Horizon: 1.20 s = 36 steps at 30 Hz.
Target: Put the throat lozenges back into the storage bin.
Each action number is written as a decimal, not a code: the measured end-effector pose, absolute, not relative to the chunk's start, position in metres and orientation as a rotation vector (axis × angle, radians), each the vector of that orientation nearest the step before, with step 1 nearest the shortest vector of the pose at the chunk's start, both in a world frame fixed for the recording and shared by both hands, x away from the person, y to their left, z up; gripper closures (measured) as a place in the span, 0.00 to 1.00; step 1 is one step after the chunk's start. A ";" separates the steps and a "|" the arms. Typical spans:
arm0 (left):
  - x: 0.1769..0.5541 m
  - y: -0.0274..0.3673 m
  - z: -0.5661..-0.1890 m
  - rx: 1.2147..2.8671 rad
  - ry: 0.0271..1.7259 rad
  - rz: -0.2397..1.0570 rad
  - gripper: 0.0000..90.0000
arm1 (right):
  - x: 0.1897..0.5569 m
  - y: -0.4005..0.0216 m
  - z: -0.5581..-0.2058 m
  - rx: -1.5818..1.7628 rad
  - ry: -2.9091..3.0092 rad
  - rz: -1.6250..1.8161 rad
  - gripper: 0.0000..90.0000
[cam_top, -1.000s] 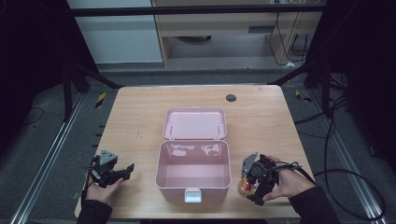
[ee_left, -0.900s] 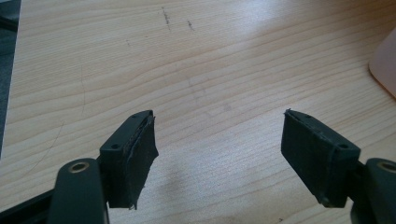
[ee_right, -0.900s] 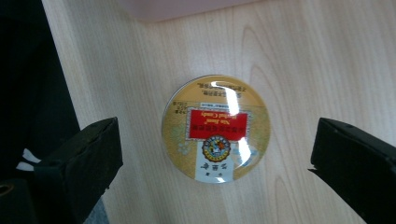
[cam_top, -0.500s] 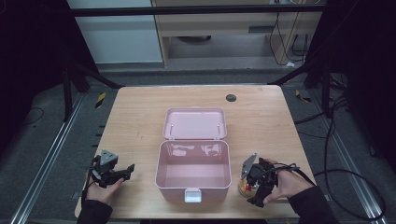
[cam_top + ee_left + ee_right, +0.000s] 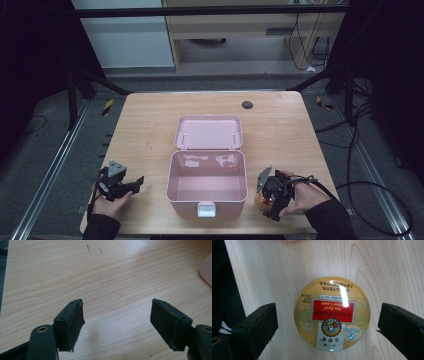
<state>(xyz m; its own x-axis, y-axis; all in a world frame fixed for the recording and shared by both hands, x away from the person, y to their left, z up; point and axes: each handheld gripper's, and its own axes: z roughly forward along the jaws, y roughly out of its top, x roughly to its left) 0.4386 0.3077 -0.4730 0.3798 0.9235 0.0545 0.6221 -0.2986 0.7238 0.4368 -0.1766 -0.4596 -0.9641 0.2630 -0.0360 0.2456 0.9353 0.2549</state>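
Observation:
A round gold candy tin (image 5: 332, 312) with a red label lies flat on the wooden table near the front right. My right gripper (image 5: 327, 317) points down over it, one jaw on each side. The jaws have just been closing with the tin between them, but a gap remains on both sides and the pads do not touch it. In the high view the right gripper (image 5: 267, 204) covers most of the tin (image 5: 259, 200). My left gripper (image 5: 116, 315) is open over bare wood at the front left (image 5: 134, 183). An open pink box (image 5: 170, 175) stands between them.
The box's lid (image 5: 209, 132) lies folded back toward the far side, and its white latch (image 5: 205, 209) faces the front edge. A small dark round disc (image 5: 247, 104) sits near the table's far edge. Bare tabletop (image 5: 145, 125) spreads left and right of the box.
My right gripper has shifted only very slightly over the tin. The left gripper and the pink box have not moved.

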 end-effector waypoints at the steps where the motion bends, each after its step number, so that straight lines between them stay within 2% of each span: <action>1: 0.439 0.308 -0.473 2.031 1.323 0.634 0.29 | 0.437 -0.176 -0.460 0.394 3.025 0.382 0.04; 15: 0.439 0.307 -0.474 2.043 1.322 0.633 0.30 | 0.441 -0.179 -0.474 0.409 3.042 0.368 0.12; 24: 0.439 0.307 -0.474 2.047 1.322 0.632 0.30 | 0.441 -0.178 -0.476 0.398 3.030 0.368 0.22; 36: 0.439 0.307 -0.474 2.050 1.322 0.627 0.31 | 0.442 -0.179 -0.473 0.392 3.027 0.390 0.23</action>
